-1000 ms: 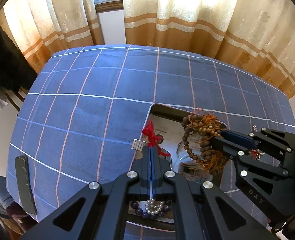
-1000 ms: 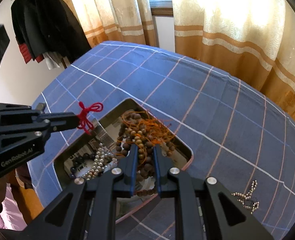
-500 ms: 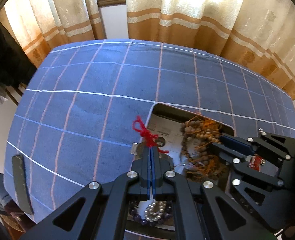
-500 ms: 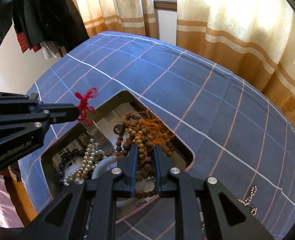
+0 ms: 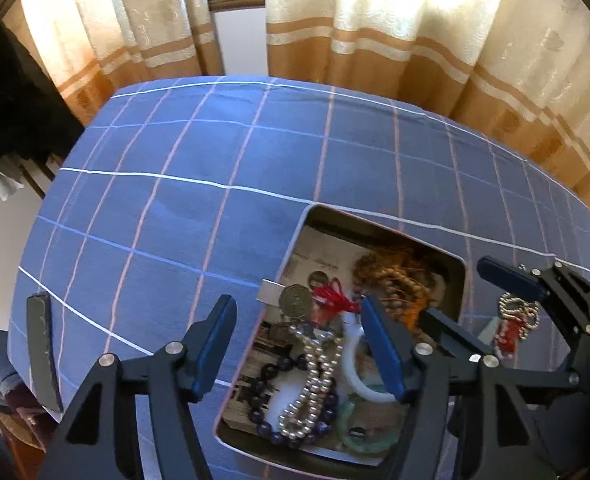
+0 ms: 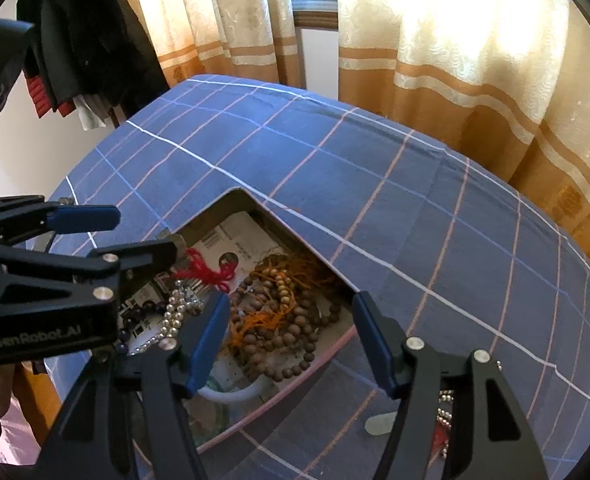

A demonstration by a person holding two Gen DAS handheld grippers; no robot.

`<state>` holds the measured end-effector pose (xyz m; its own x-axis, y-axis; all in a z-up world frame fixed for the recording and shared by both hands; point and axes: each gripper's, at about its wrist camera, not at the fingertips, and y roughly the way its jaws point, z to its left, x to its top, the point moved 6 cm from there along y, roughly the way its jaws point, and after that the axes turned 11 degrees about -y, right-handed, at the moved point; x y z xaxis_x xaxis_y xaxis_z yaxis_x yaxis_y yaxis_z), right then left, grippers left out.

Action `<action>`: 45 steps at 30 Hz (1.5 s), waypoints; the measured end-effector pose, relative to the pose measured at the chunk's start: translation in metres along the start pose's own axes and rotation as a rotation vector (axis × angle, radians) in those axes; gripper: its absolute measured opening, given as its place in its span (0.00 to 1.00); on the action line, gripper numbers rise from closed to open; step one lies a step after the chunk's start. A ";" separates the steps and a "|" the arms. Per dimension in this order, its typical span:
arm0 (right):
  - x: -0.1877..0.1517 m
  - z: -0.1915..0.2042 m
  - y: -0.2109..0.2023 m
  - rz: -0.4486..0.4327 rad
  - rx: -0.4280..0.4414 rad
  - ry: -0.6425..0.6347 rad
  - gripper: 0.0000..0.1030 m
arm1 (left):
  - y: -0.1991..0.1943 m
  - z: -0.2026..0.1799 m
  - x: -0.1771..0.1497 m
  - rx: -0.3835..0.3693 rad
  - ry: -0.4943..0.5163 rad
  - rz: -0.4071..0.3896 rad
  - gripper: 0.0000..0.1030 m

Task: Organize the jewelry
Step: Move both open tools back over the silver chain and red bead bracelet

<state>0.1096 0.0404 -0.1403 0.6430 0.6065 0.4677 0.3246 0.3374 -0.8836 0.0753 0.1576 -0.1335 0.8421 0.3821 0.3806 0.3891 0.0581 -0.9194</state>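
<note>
An open box set into the blue checked cloth holds jewelry. In it lie a brown wooden bead string with orange cord, a coin charm on a red knotted cord, a pearl strand, dark purple beads, a white bangle and a green bangle. My left gripper is open and empty above the box's left side. My right gripper is open and empty above the wooden beads.
A silver ball chain with a red piece lies on the cloth right of the box. Curtains hang behind the table. Dark clothes hang at the left. A dark chair back stands at the table's left edge.
Both grippers opened. The left let go of the red-cord charm and the right let go of the wooden beads; both pieces now lie in the box.
</note>
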 end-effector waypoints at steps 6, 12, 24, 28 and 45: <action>-0.009 -0.007 -0.015 -0.010 -0.028 0.015 0.72 | -0.006 -0.005 -0.002 0.029 -0.002 -0.015 0.63; -0.023 -0.020 -0.027 -0.015 -0.032 0.052 0.73 | -0.011 -0.007 -0.009 0.049 -0.021 -0.024 0.63; -0.060 -0.060 -0.059 -0.039 -0.083 0.130 0.74 | -0.044 -0.036 -0.011 0.056 0.011 -0.114 0.63; -0.091 -0.091 -0.063 -0.001 -0.133 0.209 0.74 | -0.040 -0.052 -0.018 0.040 0.025 -0.103 0.63; -0.154 -0.133 -0.074 0.069 -0.194 0.310 0.74 | -0.019 -0.133 -0.060 -0.026 0.163 -0.022 0.63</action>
<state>0.0787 -0.1732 -0.1499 0.8377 0.3664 0.4049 0.3794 0.1427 -0.9142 0.0668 0.0105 -0.1257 0.8819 0.2264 0.4136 0.4158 0.0399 -0.9086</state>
